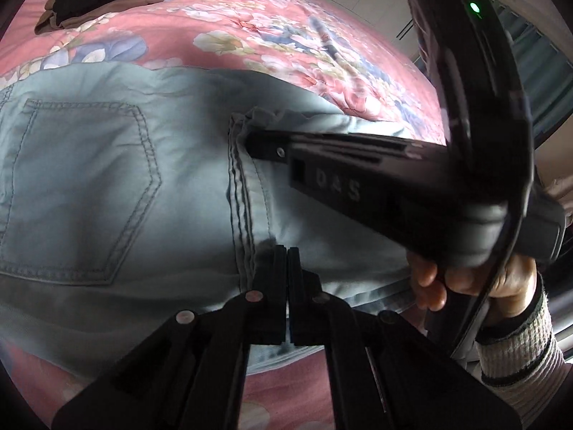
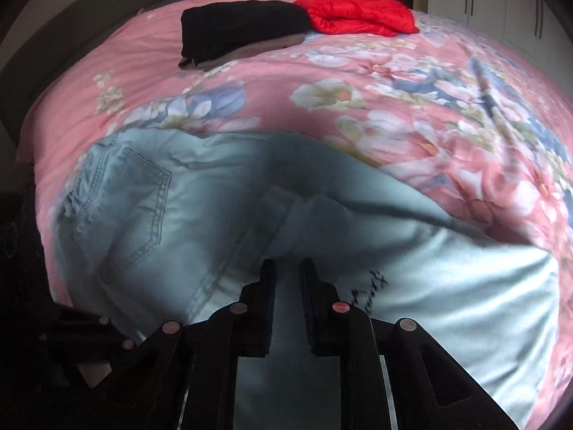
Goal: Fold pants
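1. Nearest in the left wrist view, the left gripper [image 1: 287, 251] is seen closed, its tips at the seam of the pants [image 1: 107, 186]; whether cloth is pinched cannot be told. The right gripper [image 1: 250, 141] reaches in from the right, its tip tucked into a hem fold just beyond.

2. Nearest in the right wrist view, the right gripper [image 2: 288, 268] stands narrowly parted over the pants [image 2: 215, 208]; any hold is hidden. The pants run left to right across the near bed [image 2: 250, 79], pocket to the left.

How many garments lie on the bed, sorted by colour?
Light blue: 1, the pale denim pants spread across the pink floral bedspread.
Black: 1, the folded black garment.
Brown: 1, the flat brown fabric piece under the black one.
Red: 1, the puffy quilted red jacket.
Total: 4
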A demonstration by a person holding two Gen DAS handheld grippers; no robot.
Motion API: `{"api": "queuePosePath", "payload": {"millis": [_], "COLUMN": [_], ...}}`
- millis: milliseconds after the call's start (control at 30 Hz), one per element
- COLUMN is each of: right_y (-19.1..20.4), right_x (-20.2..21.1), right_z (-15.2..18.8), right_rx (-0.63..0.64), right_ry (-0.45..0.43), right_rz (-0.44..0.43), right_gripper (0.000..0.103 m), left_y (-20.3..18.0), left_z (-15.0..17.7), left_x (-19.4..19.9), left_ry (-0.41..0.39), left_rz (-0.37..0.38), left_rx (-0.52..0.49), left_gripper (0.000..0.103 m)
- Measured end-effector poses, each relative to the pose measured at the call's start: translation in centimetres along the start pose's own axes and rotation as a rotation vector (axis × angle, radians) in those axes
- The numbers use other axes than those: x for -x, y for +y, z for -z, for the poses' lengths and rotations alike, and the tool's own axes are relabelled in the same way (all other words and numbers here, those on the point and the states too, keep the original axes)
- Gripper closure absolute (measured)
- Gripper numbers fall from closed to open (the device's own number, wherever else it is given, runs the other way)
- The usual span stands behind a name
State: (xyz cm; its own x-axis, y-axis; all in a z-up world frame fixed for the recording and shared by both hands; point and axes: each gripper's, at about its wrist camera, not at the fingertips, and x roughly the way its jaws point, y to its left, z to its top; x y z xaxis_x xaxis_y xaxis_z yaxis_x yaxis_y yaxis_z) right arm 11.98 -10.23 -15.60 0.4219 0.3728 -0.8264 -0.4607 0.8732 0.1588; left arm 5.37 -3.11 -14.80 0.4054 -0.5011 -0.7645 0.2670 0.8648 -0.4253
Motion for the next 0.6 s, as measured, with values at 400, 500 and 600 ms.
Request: {"api": "queuePosePath", "payload": {"millis": [400, 500, 600], "right_y": [-0.5, 0.4, 1.6], "right_x": [2.8, 4.0, 5.1], "right_z": [2.2, 5.8, 8.9], "right_rx": [-0.128, -0.098, -0.065], "right_ry": [-0.077, -0.051, -0.071], "right_rz": [-0.118, -0.101, -0.063], "right_gripper": [0.094, 0.094, 0.094], "left_y": [0.4, 0.4, 0.3], "left_z": [0.2, 0.3, 0.1], "left_x": [0.2, -0.1, -0.3], "left_ry": [0.01, 0.02, 0.016], "left_rz": [0.041, 0.036, 0.033], "left_rx": [0.033, 0.037, 0.034], "left_gripper": [0.101, 0.101, 0.101]}}
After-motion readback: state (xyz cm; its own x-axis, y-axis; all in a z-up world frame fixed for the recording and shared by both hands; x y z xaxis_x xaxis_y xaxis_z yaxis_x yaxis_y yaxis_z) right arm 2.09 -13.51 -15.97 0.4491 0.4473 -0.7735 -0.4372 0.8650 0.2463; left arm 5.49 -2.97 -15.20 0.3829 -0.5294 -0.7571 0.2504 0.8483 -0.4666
